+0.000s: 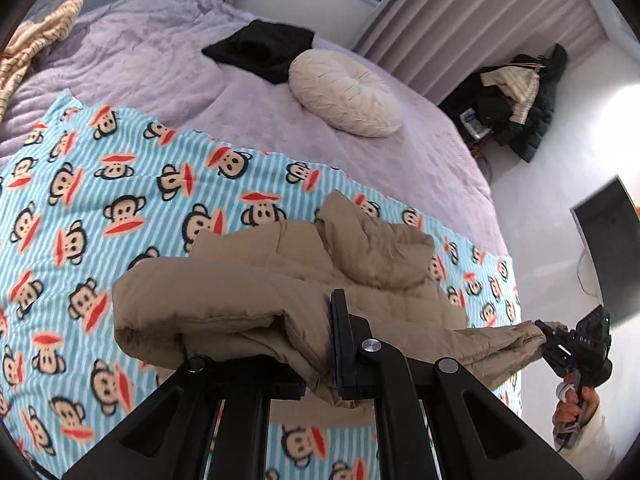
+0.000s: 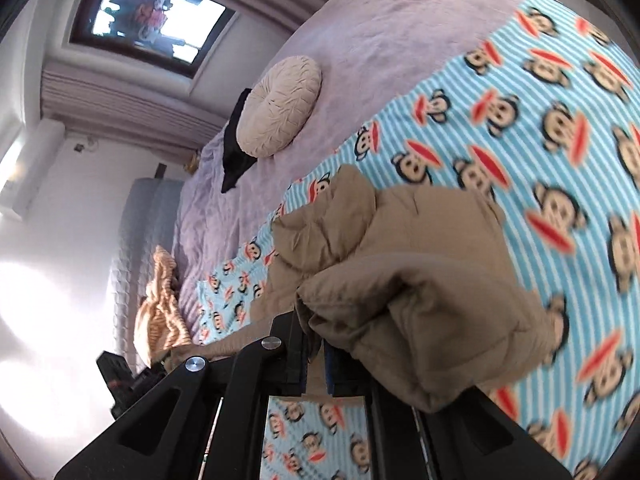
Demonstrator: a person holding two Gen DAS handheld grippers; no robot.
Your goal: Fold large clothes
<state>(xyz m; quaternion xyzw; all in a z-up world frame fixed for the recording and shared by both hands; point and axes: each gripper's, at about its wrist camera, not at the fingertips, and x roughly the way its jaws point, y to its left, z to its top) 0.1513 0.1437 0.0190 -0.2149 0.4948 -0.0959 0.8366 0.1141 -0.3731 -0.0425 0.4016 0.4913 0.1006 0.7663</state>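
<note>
Left gripper (image 1: 320, 344) clenched on a fold of the tan padded jacket (image 1: 280, 280); cloth bunched over its near finger, hiding the tip; right gripper (image 2: 316, 356) likewise clamped on the jacket's edge, a thick roll of fabric draped over its right finger; the jacket hangs stretched between the two, the rest of its bulk slumped on the monkey-print blanket (image 1: 120, 200); blanket lies over the near part of a lilac bedspread (image 1: 160, 60)

Left wrist view alone shows the right gripper from outside, far right, pinching a jacket corner, a hand (image 1: 576, 400) on its grip; also a heap of dark clothes (image 1: 516, 100) on the floor by the curtain (image 1: 460, 20), and a dark flat panel (image 1: 612, 232) at the edge; right wrist view alone shows a window (image 2: 156, 20) and a pale padded headboard (image 2: 148, 240)

Counts: two grippers; one jacket; one blanket; one round cream cushion (image 1: 344, 92); one black garment (image 1: 260, 48) just behind it; one striped cream cloth (image 1: 36, 44) at the bed's far side
</note>
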